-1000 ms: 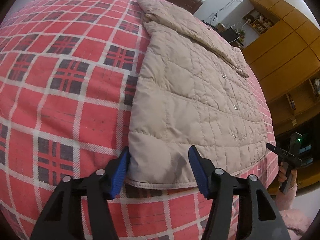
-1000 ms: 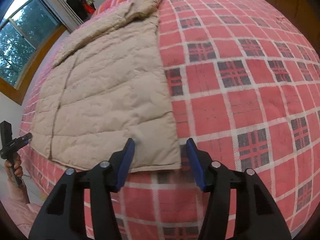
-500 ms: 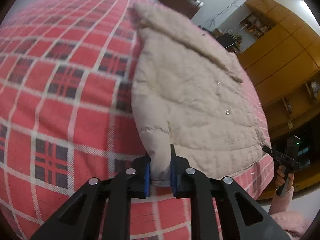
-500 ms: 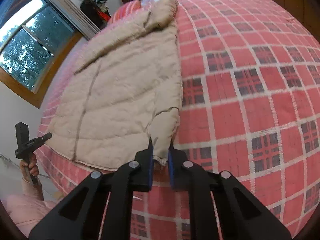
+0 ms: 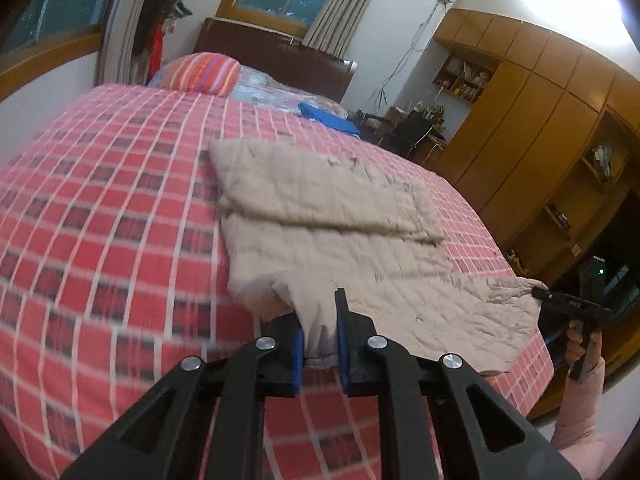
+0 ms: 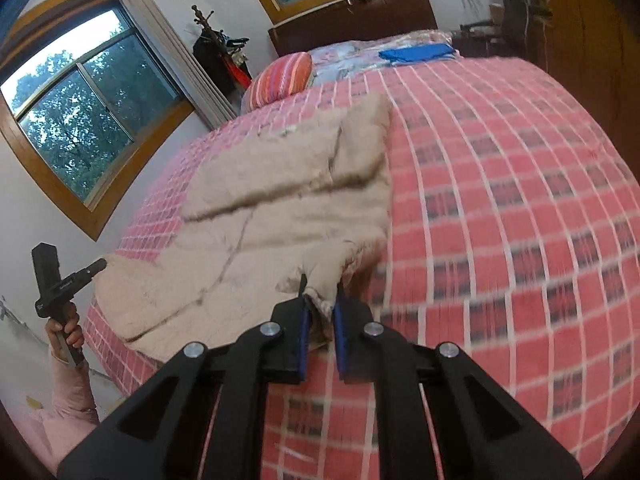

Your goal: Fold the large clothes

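Between hand-held gripper [image 5: 320, 344] pads: coat [image 5: 320, 216] hem.

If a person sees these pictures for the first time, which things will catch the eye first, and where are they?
First comes the beige quilted coat, spread on the red plaid bedspread in the middle of the bed. Its near hem is lifted, with one corner pinched in the left gripper and the other in the right gripper. At the head of the bed lies a striped pillow, under the windows.
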Available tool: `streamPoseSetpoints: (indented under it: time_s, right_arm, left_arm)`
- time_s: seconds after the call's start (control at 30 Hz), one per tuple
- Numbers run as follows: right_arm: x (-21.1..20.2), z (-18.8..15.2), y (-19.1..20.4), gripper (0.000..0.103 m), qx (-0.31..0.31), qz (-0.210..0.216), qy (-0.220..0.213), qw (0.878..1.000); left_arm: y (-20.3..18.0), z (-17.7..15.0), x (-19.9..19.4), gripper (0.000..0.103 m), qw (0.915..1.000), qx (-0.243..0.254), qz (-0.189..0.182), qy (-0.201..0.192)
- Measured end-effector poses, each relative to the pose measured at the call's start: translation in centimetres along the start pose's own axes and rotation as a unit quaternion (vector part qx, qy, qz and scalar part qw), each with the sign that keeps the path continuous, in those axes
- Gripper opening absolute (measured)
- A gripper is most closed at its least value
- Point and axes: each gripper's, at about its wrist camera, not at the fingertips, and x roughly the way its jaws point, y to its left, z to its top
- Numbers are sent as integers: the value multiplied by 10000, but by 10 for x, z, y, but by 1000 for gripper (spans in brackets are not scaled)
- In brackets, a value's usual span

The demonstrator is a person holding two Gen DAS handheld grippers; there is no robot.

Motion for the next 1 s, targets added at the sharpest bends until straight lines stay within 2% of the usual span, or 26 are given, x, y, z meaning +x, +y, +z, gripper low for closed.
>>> streamPoseSetpoints:
  time_s: [0.13, 0.33, 0.67, 0.83, 1.0]
  right_arm:
    - [12, 38, 2, 9, -43, 3, -88, 10000]
    - [46, 94, -13, 9, 182, 22, -23, 9998]
    - [115, 155, -46, 9, 743, 172, 257, 9968]
    - [151, 179, -57, 9, 883, 23, 455, 9951]
    - [188, 193, -73, 9, 1042, -51, 671, 9923]
  left_arm:
    - [5, 29, 18, 13, 9998, -7, 86, -154]
    - [29, 68, 54, 13, 9992, -285, 141, -260]
    - [67, 107, 127, 13, 9967, -720, 371, 17]
    - [83, 120, 160, 13, 9944, -863, 575, 202]
    - [102, 130, 193, 13, 9913, -1072, 619, 449]
